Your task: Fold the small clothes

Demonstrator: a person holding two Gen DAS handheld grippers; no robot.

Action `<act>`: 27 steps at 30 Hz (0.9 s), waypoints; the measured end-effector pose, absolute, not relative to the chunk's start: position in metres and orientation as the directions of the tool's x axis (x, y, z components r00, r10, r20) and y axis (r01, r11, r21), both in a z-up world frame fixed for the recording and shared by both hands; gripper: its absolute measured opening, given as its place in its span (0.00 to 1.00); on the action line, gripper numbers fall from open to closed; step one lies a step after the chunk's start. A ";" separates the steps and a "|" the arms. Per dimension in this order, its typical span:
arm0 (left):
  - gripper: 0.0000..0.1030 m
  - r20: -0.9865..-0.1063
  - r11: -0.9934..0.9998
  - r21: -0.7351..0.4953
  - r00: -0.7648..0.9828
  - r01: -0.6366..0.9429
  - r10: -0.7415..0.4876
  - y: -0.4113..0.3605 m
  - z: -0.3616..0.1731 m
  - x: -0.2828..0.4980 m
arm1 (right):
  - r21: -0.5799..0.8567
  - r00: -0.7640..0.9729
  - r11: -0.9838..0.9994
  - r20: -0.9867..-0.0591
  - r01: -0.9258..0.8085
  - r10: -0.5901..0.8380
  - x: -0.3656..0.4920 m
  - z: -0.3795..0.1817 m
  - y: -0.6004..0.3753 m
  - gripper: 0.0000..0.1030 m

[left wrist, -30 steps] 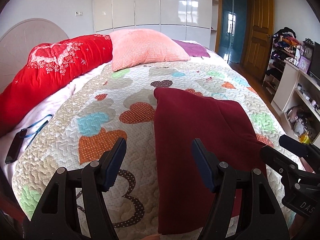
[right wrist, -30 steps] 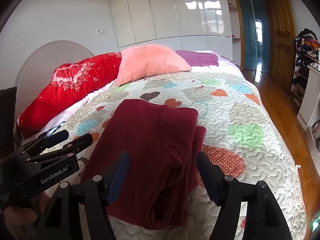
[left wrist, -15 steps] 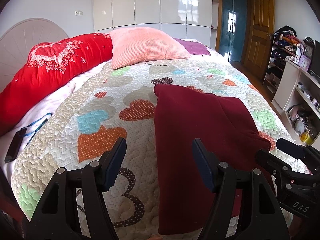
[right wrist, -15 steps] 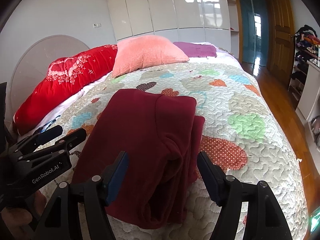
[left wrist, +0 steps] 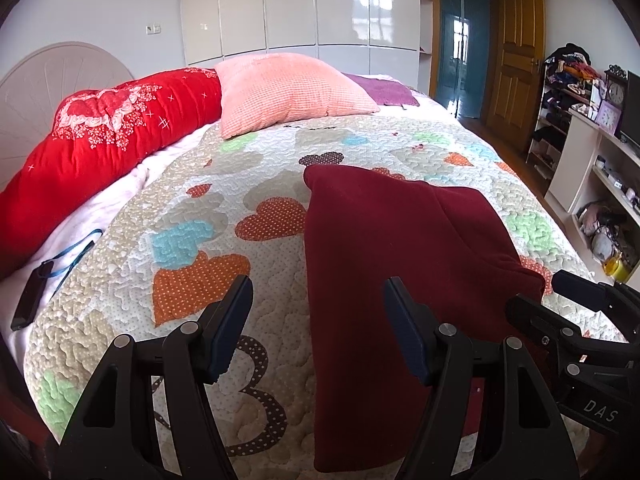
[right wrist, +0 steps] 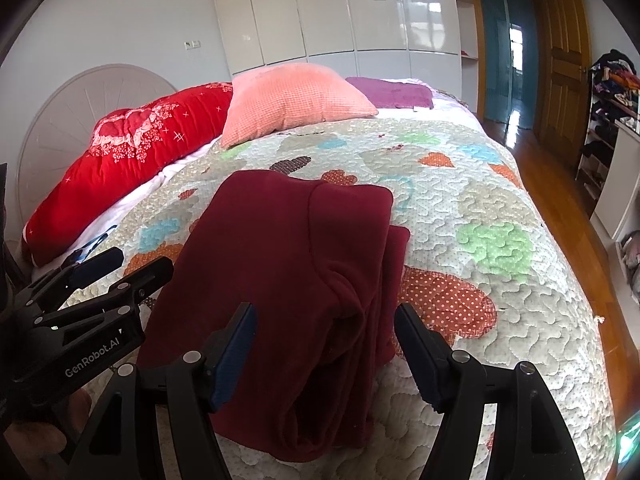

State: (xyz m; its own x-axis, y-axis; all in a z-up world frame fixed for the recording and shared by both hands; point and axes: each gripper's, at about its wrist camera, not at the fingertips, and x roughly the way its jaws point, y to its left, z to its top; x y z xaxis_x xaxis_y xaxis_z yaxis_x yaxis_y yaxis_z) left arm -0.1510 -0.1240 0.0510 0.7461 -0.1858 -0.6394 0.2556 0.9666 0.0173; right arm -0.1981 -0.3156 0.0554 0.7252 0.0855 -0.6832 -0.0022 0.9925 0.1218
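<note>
A dark red garment (left wrist: 384,256) lies folded into a long strip on the heart-patterned quilt (left wrist: 208,216); in the right wrist view the garment (right wrist: 288,264) shows stacked layers along its right edge. My left gripper (left wrist: 318,320) is open and empty, above the garment's near left edge. My right gripper (right wrist: 325,344) is open and empty, above the garment's near right part. Each gripper shows in the other's view: the right one (left wrist: 560,312) and the left one (right wrist: 120,268).
A red bolster (left wrist: 92,140), a pink pillow (left wrist: 288,88) and a purple cloth (left wrist: 384,90) lie at the head of the bed. A dark phone with a blue strap (left wrist: 32,300) lies at the left edge. Shelves (left wrist: 592,168) and wooden floor (right wrist: 560,184) are on the right.
Both grippers have drawn back slightly towards the near end of the bed and stayed open. The garment has not moved.
</note>
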 end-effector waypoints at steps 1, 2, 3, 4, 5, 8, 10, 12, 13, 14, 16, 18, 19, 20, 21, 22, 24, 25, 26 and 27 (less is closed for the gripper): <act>0.66 -0.639 0.967 0.017 0.746 0.256 -0.186 -0.124 0.051 -0.151 | 0.121 0.725 0.993 -0.683 -0.002 0.085 -0.198 0.056 -0.316 0.67; 0.66 -0.640 0.967 0.019 0.746 0.255 -0.184 -0.124 0.051 -0.151 | 0.121 0.725 0.993 -0.683 -0.001 0.084 -0.197 0.055 -0.315 0.67; 0.66 -0.641 0.967 0.020 0.746 0.255 -0.183 -0.125 0.050 -0.151 | 0.122 0.724 0.993 -0.684 0.001 0.084 -0.197 0.055 -0.315 0.67; 0.66 -0.641 0.967 0.022 0.746 0.255 -0.183 -0.125 0.050 -0.151 | 0.124 0.724 0.992 -0.685 0.001 0.085 -0.196 0.055 -0.316 0.67; 0.66 -0.641 0.967 0.024 0.746 0.255 -0.182 -0.125 0.050 -0.150 | 0.125 0.723 0.992 -0.686 0.002 0.085 -0.196 0.055 -0.316 0.67; 0.66 -0.639 0.967 0.028 0.748 0.255 -0.179 -0.125 0.049 -0.149 | 0.127 0.719 0.992 -0.689 0.002 0.087 -0.194 0.054 -0.317 0.67; 0.66 -0.639 0.967 0.030 0.749 0.253 -0.177 -0.125 0.048 -0.149 | 0.128 0.718 0.992 -0.691 0.001 0.089 -0.193 0.054 -0.317 0.67; 0.66 -0.641 0.967 0.026 0.746 0.254 -0.179 -0.125 0.047 -0.148 | 0.127 0.717 0.992 -0.691 -0.002 0.089 -0.193 0.054 -0.315 0.67; 0.66 -0.642 0.967 0.026 0.746 0.254 -0.179 -0.125 0.047 -0.148 | 0.127 0.717 0.992 -0.692 -0.001 0.089 -0.193 0.054 -0.314 0.67; 0.66 -0.643 0.967 0.027 0.745 0.254 -0.178 -0.125 0.046 -0.149 | 0.127 0.716 0.992 -0.692 -0.001 0.090 -0.193 0.053 -0.314 0.67; 0.66 -0.646 0.966 0.028 0.742 0.256 -0.178 -0.125 0.046 -0.148 | 0.130 0.716 0.992 -0.693 0.001 0.090 -0.193 0.053 -0.314 0.67; 0.66 -0.647 0.966 0.029 0.741 0.256 -0.177 -0.126 0.045 -0.148 | 0.133 0.715 0.991 -0.693 0.003 0.090 -0.192 0.053 -0.314 0.67; 0.66 -0.647 0.966 0.028 0.741 0.256 -0.177 -0.126 0.045 -0.148 | 0.134 0.714 0.991 -0.694 0.004 0.091 -0.192 0.052 -0.314 0.67; 0.66 -0.647 0.967 0.026 0.741 0.255 -0.178 -0.125 0.045 -0.148 | 0.134 0.714 0.991 -0.694 0.004 0.091 -0.192 0.052 -0.314 0.67; 0.66 -0.647 0.967 0.026 0.741 0.254 -0.177 -0.125 0.045 -0.148 | 0.134 0.714 0.991 -0.694 0.005 0.090 -0.192 0.052 -0.314 0.67; 0.66 -0.647 0.967 0.026 0.741 0.253 -0.177 -0.125 0.045 -0.148 | 0.134 0.714 0.991 -0.695 0.005 0.091 -0.192 0.052 -0.314 0.67; 0.66 -0.648 0.967 0.026 0.741 0.253 -0.176 -0.125 0.044 -0.148 | 0.136 0.713 0.991 -0.694 0.002 0.093 -0.192 0.052 -0.314 0.67; 0.66 -0.648 0.967 0.027 0.741 0.253 -0.176 -0.125 0.044 -0.148 | 0.136 0.713 0.991 -0.695 0.002 0.093 -0.192 0.051 -0.314 0.67; 0.66 -0.647 0.967 0.026 0.742 0.253 -0.176 -0.125 0.044 -0.148 | 0.135 0.712 0.991 -0.696 0.003 0.093 -0.192 0.051 -0.313 0.67; 0.66 -0.646 0.967 0.026 0.742 0.254 -0.177 -0.125 0.044 -0.148 | 0.135 0.712 0.991 -0.696 0.002 0.093 -0.192 0.051 -0.313 0.67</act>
